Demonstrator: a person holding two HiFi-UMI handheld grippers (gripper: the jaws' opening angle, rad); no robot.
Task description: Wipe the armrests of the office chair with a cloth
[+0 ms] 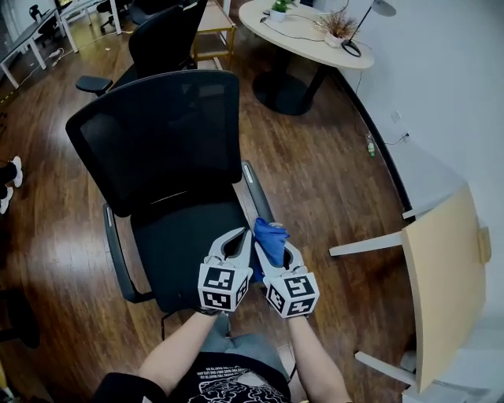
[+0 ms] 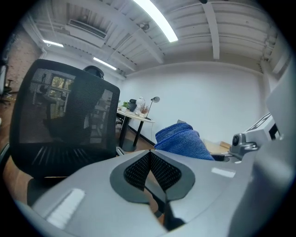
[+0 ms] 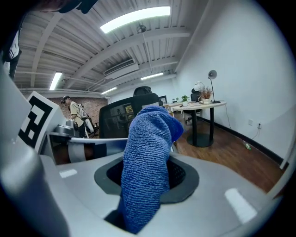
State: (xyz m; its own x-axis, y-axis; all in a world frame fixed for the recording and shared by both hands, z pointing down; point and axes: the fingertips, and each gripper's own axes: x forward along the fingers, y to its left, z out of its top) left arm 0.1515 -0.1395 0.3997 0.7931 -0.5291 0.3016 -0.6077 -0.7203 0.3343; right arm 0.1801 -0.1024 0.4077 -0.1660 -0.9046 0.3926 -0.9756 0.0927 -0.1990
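A black mesh-backed office chair (image 1: pixel 169 142) stands on a dark wood floor (image 1: pixel 315 173), with the left gripper (image 1: pixel 240 234) and right gripper (image 1: pixel 277 250) side by side above the front right corner of its seat (image 1: pixel 181 244). From the head view, a blue cloth (image 1: pixel 270 236) bunches up at the right gripper's tips, just at 6 o'clock from the chair's right armrest (image 1: pixel 256 189); whether the cloth touches the armrest cannot be told. The right gripper view settles the grip: the right gripper (image 3: pixel 147 171) is clamped on the cloth (image 3: pixel 148 152), which rises in a thick fold out of the jaws. The left gripper view shows the left gripper (image 2: pixel 149 153) with its jaws pressed together and nothing between them, the cloth (image 2: pixel 182 141) at its 2 o'clock. Only the head view takes in the round table (image 1: pixel 303 35) with potted plants (image 1: pixel 339 24) at 1 o'clock, a second chair (image 1: pixel 161 39) at 12 and a pale desk (image 1: pixel 441 275) at 3. Only the right gripper view shows the strip lights (image 3: pixel 134 18) on a ribbed ceiling and a person (image 3: pixel 74 111) standing far back.
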